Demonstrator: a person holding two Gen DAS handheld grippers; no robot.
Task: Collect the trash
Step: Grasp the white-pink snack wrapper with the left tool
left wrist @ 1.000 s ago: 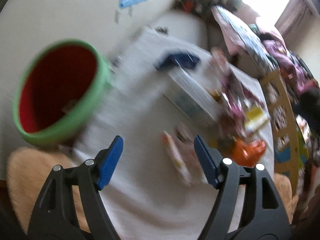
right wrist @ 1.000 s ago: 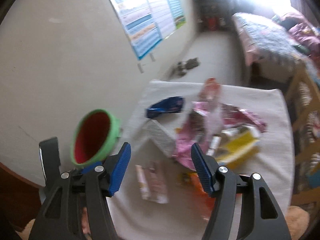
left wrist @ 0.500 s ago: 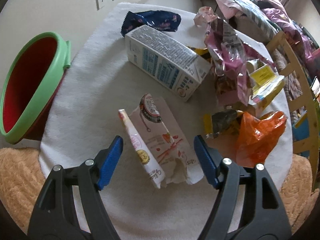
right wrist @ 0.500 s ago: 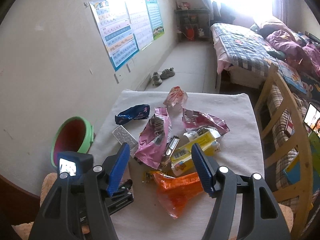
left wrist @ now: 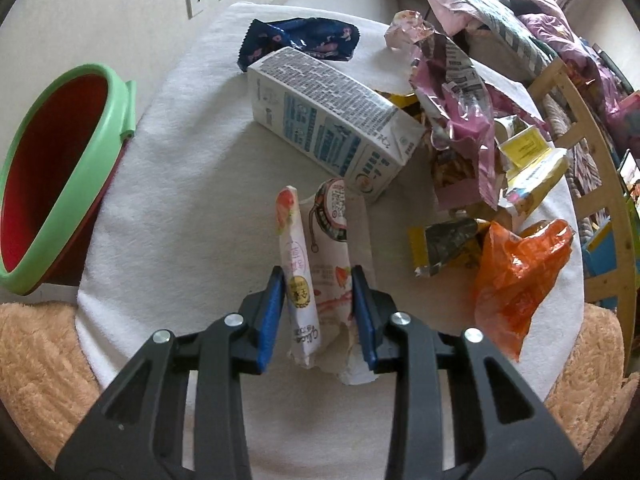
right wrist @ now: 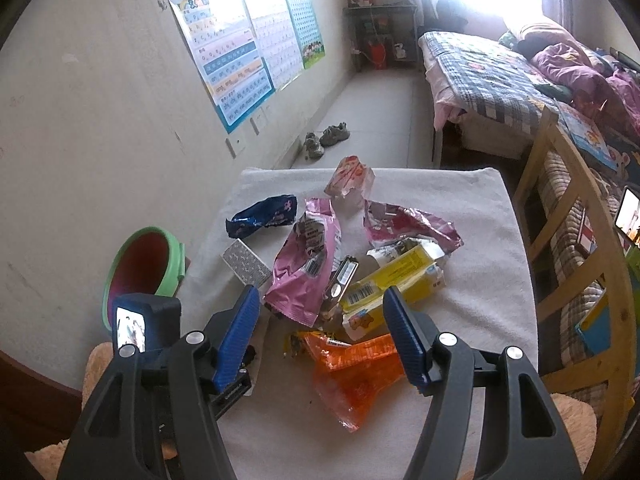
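A white and pink snack wrapper [left wrist: 298,256] lies on the white cloth table [left wrist: 180,184]. My left gripper [left wrist: 318,316] points down at it. Its jaws are closing, and the blue pads press the wrapper's two sides so that it buckles upward between them. A red bin with a green rim [left wrist: 60,184] stands at the table's left edge and also shows as the bin [right wrist: 140,256] in the right wrist view. My right gripper [right wrist: 324,336] hangs open above an orange wrapper [right wrist: 352,372] with nothing between its fingers.
A milk carton [left wrist: 320,112] lies just beyond the held wrapper, with a dark blue wrapper [left wrist: 300,40] behind it. Pink foil bags [right wrist: 308,264], a yellow box [right wrist: 396,276] and other litter crowd the middle. A wooden bed frame [right wrist: 560,208] runs along the right; the wall is on the left.
The left gripper came down to the table and its jaws closed from wide apart onto the white and pink wrapper, which folded up. The right gripper shifted slightly and stayed open.
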